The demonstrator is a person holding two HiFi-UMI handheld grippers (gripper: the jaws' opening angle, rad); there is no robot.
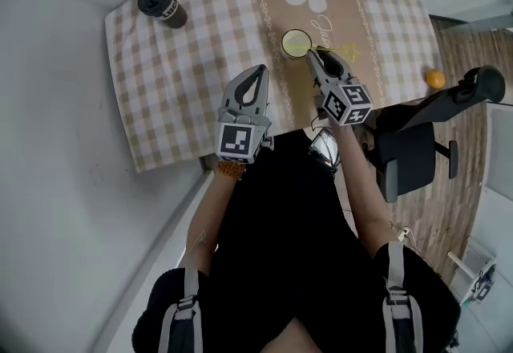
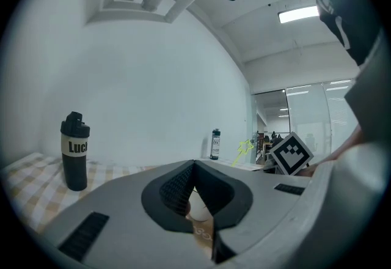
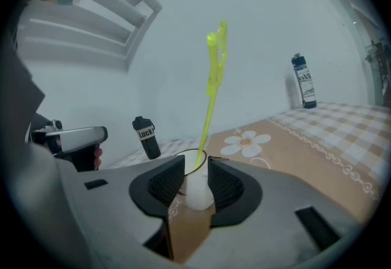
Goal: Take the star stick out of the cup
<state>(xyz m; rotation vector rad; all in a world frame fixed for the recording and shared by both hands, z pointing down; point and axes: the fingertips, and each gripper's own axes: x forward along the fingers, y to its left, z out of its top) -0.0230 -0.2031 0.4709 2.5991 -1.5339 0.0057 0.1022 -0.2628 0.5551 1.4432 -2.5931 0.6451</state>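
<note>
1. We find the star stick (image 3: 211, 96) standing in the cup (image 3: 197, 191) on the tablecloth (image 1: 184, 79).
2. Right gripper (image 3: 195, 162): jaws apart, cup showing between them, nothing gripped.
3. Left gripper (image 2: 194, 165): jaws closed, empty.

Head view looks steeply down on the bench (image 1: 176, 79) from the near side. Both gripper views sit low, facing far, sharing the dark bottle (image 3: 145, 137).
</note>
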